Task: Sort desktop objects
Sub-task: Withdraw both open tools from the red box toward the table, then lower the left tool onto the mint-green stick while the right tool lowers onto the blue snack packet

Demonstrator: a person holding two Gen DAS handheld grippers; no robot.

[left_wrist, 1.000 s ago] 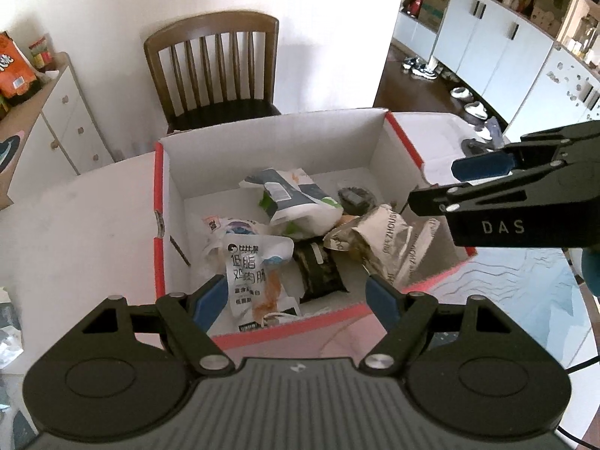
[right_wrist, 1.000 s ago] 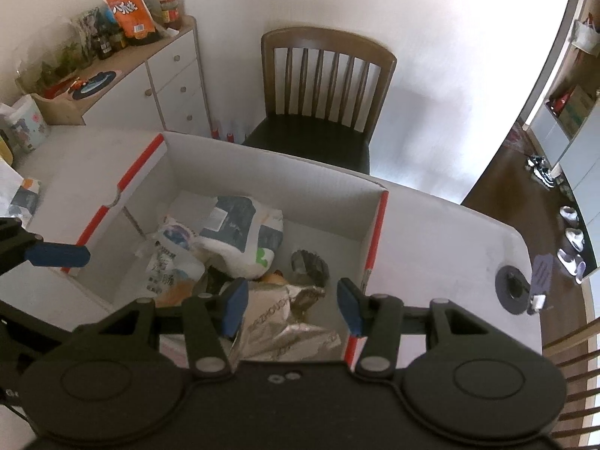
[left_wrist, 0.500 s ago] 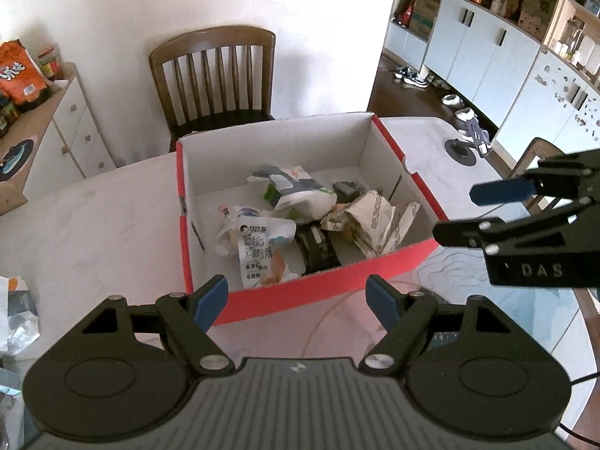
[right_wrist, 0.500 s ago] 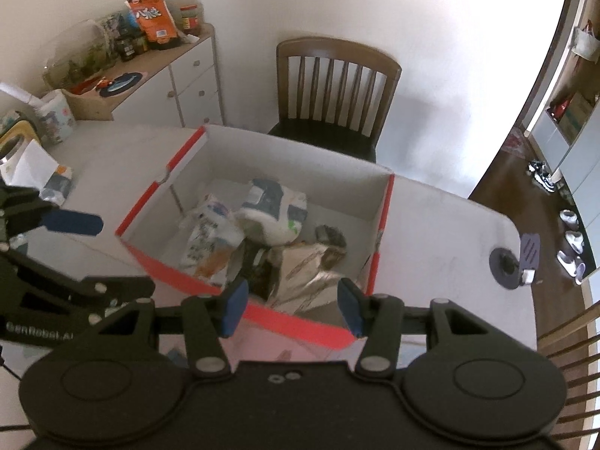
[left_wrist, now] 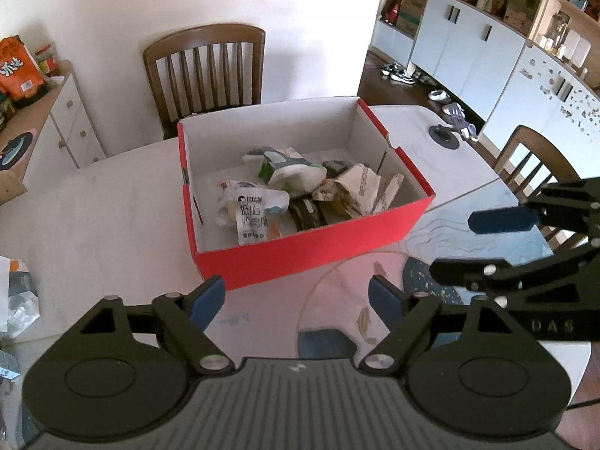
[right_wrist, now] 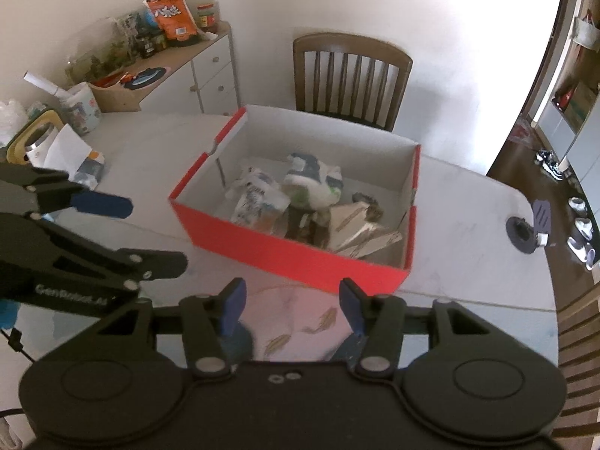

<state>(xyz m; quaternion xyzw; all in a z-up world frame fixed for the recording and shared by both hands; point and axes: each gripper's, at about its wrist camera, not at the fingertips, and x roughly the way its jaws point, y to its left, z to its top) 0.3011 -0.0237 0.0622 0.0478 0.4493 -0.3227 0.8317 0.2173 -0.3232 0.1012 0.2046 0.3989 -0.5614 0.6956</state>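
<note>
A red cardboard box [left_wrist: 311, 251] with white inside stands on the white table; it also shows in the right wrist view [right_wrist: 296, 255]. Inside lie several snack packets: a white packet with black print [left_wrist: 253, 217], a green-and-white bag [left_wrist: 288, 168], a crumpled paper wrapper [left_wrist: 356, 187] and a dark item [left_wrist: 305, 215]. My left gripper [left_wrist: 296, 300] is open and empty, in front of the box's near wall. My right gripper [right_wrist: 292, 305] is open and empty, also in front of the box. Each gripper shows from the side in the other's view.
A wooden chair [left_wrist: 204, 71] stands behind the table. A white sideboard [right_wrist: 187, 71] with jars and an orange snack bag [right_wrist: 170, 13] is at the left. Loose packets [left_wrist: 15, 296] lie at the table's left edge. A round glass mat [left_wrist: 356, 300] lies under the grippers. A second chair [left_wrist: 525, 161] is at right.
Both grippers have pulled back from above the box toward the table's near side. They stay open and empty. The packets in the box have not moved.
</note>
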